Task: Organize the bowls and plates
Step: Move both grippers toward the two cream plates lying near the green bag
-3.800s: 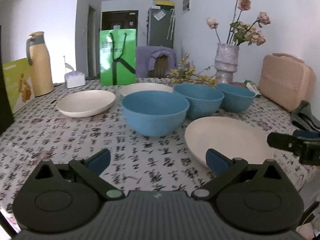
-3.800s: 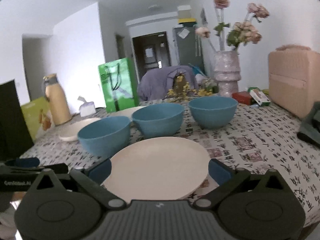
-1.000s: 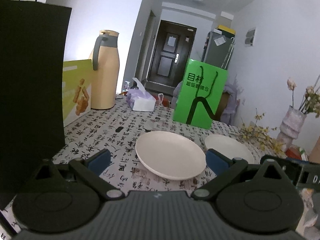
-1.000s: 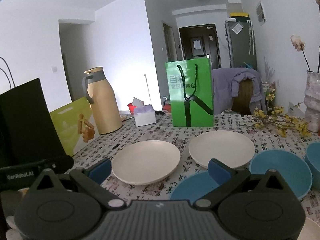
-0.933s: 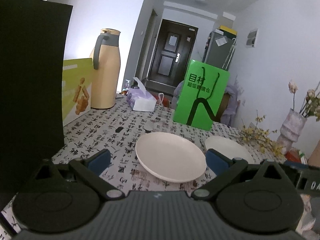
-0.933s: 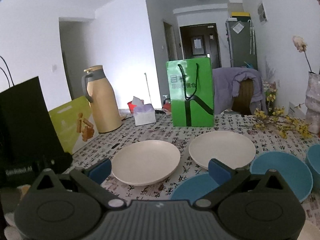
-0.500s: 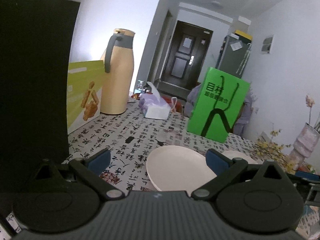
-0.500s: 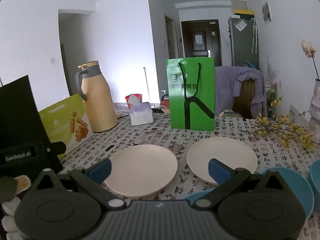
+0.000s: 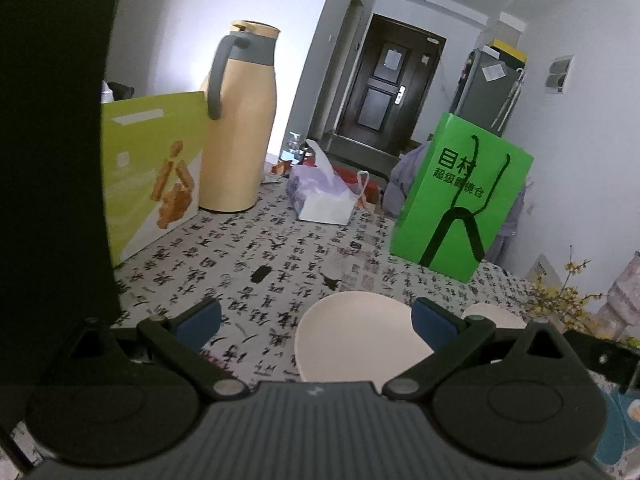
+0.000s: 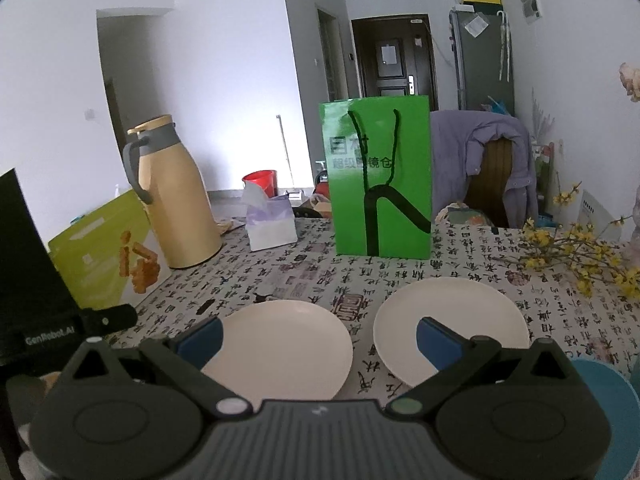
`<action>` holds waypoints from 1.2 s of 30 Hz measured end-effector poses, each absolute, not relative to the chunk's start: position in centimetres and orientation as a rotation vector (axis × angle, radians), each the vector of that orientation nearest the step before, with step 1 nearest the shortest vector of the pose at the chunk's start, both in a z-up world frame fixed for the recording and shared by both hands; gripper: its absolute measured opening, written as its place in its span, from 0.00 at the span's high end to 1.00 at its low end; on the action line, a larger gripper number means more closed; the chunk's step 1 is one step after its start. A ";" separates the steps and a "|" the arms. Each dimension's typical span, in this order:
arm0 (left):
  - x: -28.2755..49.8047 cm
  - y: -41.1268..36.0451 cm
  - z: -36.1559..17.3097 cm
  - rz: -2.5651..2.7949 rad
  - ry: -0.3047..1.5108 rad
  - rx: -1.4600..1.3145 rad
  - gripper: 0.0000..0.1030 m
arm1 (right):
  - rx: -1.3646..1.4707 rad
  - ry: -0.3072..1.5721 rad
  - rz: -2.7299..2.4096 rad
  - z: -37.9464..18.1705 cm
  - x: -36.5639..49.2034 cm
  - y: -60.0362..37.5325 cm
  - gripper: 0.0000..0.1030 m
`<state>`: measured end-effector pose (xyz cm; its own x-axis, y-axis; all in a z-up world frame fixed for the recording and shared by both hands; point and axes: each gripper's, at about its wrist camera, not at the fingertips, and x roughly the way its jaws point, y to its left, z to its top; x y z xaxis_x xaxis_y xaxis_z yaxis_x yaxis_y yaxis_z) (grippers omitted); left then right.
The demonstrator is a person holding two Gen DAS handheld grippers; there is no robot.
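Two cream plates lie side by side on the patterned tablecloth. The left plate [image 10: 288,340] and the right plate [image 10: 452,320] sit just ahead of my right gripper [image 10: 318,338], which is open and empty above them. My left gripper [image 9: 316,320] is open and empty; the left plate [image 9: 356,336] lies between its fingertips, lower down, and the second plate [image 9: 494,316] peeks out behind its right finger. A blue bowl's rim [image 10: 604,384] shows at the lower right of the right wrist view.
A green paper bag [image 10: 380,176], a tissue pack [image 10: 268,220], a tan thermos jug [image 10: 176,196] and a yellow-green box [image 10: 104,248] stand at the back and left. A black bag [image 9: 48,160] fills the far left. Yellow flower sprigs [image 10: 576,248] lie at right.
Both grippers have swung left and risen away from the bowls and the near plate; the two far plates now sit lower in both views. Both stay open and empty.
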<state>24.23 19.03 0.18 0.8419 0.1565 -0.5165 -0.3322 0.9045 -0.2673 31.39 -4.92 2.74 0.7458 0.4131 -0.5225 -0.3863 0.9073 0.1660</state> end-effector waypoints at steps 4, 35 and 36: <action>25.5 19.3 0.2 0.269 0.498 -0.381 0.00 | 0.051 0.589 0.440 2.6 32.2 -4.6 0.00; 29.1 21.3 -7.1 0.301 0.504 -0.400 0.00 | 0.014 0.688 0.419 -0.5 38.4 -1.8 0.00; 29.1 21.1 -7.2 0.292 0.505 -0.396 0.00 | 0.018 0.692 0.419 -0.6 38.6 -1.7 0.00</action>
<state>29.09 21.11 -7.17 0.8369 0.1723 -0.5195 -0.3640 0.8840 -0.2932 38.59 -1.68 -0.57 0.6902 0.3806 -0.6154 -0.3691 0.9167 0.1531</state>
